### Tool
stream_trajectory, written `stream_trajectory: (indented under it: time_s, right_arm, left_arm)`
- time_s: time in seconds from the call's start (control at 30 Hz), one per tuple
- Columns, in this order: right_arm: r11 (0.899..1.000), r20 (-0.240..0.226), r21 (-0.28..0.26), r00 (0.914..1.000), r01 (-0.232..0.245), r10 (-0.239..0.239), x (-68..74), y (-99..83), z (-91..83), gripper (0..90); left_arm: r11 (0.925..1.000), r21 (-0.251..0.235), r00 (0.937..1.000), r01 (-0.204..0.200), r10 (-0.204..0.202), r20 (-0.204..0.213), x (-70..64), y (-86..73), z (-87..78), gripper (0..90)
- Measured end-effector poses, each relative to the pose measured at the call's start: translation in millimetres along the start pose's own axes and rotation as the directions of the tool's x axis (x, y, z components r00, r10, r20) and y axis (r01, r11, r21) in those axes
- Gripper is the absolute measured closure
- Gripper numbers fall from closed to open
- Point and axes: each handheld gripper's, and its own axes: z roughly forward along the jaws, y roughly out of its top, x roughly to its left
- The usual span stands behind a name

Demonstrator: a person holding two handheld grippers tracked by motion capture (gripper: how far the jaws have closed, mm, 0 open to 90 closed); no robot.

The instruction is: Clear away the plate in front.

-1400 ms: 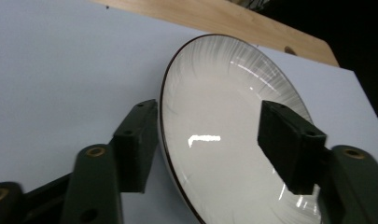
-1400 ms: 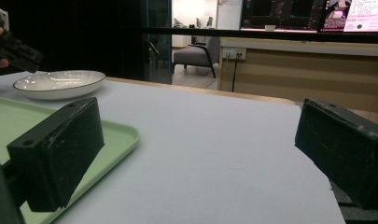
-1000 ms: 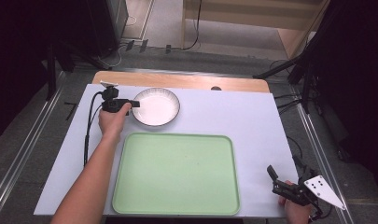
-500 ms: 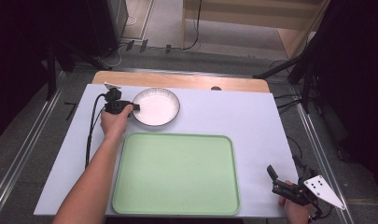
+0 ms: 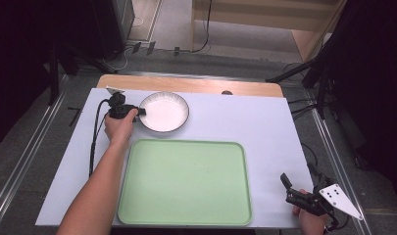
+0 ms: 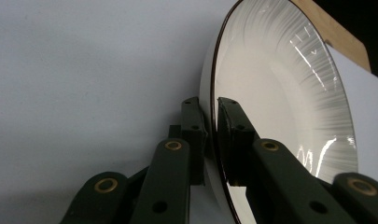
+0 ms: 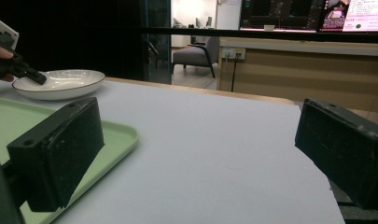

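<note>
Tongs (image 6: 210,116) in the left hand pinch the rim of the round white plate (image 5: 165,113) near the table's (image 5: 245,122) far left corner. Right tongs (image 5: 299,188) hang wide open, holding nothing, at the near right corner.

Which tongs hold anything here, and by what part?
The left tongs grip the white plate by its rim, one jaw inside and one outside. The right tongs are open and hold nothing.
</note>
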Motion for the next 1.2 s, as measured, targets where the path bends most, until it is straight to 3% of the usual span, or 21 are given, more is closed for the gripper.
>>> stream_trajectory:
  time_s: [0.13, 0.23, 0.27, 0.3, 0.5, 0.63, 0.9, 1.2]
  right_arm:
    - [1.000, 0.000, 0.000, 1.0000, 0.002, -0.002, 0.2, 0.0, 0.2, 1.8]
    - [1.000, 0.000, 0.000, 1.0000, 0.001, -0.001, 0.1, 0.0, 0.0, 1.7]
    - [1.000, 0.000, 0.000, 1.0000, 0.001, -0.001, 0.1, 0.0, 0.1, 1.8]
    - [1.000, 0.000, 0.000, 1.0000, 0.001, -0.001, 0.1, 0.0, 0.1, 1.7]
    - [1.000, -0.002, 0.000, 1.0000, 0.001, -0.001, -0.1, 0.0, -0.1, 1.7]
    - [1.000, -0.002, 0.001, 1.0000, 0.003, -0.003, 0.3, 0.1, 0.3, 1.7]
    - [1.000, -0.001, 0.003, 1.0000, 0.005, -0.005, 0.5, 0.1, 0.5, 1.7]
    - [1.000, -0.001, 0.002, 1.0000, 0.002, -0.002, 0.3, 0.1, 0.4, 1.7]
  left_arm:
    - [0.9997, -0.022, 1.0000, 0.005, -0.005, -0.008, -4.7, -0.2, -2.5, 84.5]
    - [0.9987, -0.040, 0.9995, 0.031, -0.032, -0.007, -7.1, -0.5, -3.4, 85.3]
    - [0.9984, -0.041, 0.9993, 0.038, -0.038, -0.006, -6.9, -0.4, -3.2, 85.4]
    - [0.9969, -0.035, 0.9975, 0.070, -0.070, 0.002, -4.6, -0.4, -2.6, 85.5]
    - [0.9945, -0.038, 0.9948, 0.097, -0.096, 0.035, 2.2, -0.8, -3.8, 85.0]
    - [0.9955, -0.060, 0.9965, 0.073, -0.070, 0.045, 0.0, 0.9, -10.9, 84.2]
    - [0.9944, -0.077, 0.9936, 0.072, -0.065, 0.093, -3.3, 1.9, -21.6, 84.3]
    - [0.9968, -0.074, 0.9926, 0.031, -0.022, 0.119, -10.1, 0.7, -36.0, 84.4]
